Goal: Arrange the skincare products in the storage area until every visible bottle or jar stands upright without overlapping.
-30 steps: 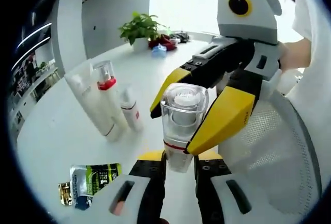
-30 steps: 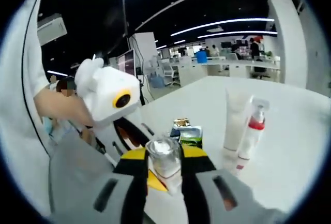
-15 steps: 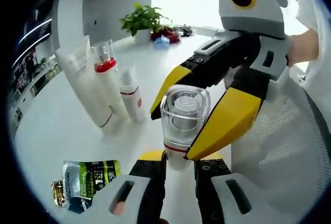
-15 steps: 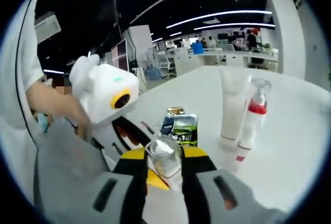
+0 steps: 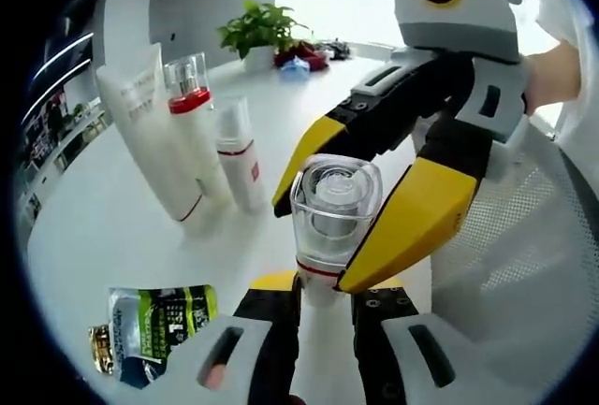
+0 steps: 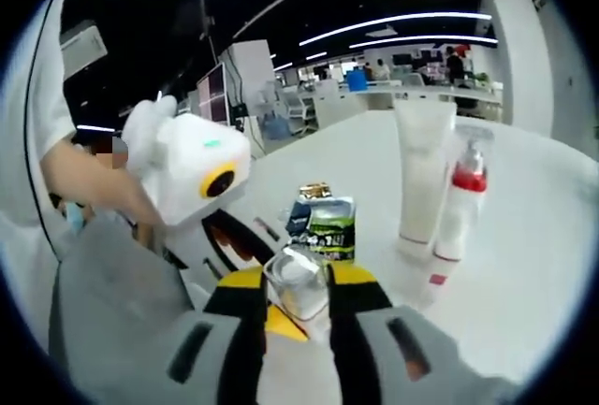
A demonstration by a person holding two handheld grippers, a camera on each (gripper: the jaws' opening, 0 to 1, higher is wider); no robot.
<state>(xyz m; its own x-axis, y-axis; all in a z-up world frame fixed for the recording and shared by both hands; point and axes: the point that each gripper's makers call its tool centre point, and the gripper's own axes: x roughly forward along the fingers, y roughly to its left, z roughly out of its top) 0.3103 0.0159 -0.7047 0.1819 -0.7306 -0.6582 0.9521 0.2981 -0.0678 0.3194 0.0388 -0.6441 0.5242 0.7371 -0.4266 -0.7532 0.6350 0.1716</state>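
Observation:
A clear-capped bottle with a red band is held upright between both grippers. My left gripper is shut on its lower body. My right gripper comes in from the right, its yellow fingers clamped on the clear cap. In the right gripper view that cap sits between my right gripper's jaws. A white tube, a red-collared pump bottle and a small white bottle stand upright together on the white table. A green sachet lies flat.
A potted plant and small clutter sit at the table's far end. A person's white mesh-sleeved arm is on the right. In the right gripper view the tube, pump bottle and sachet lie ahead.
Both views have drawn a little closer to the standing tube and bottles. The clear-capped bottle stays clamped in both grippers, unchanged in pose.

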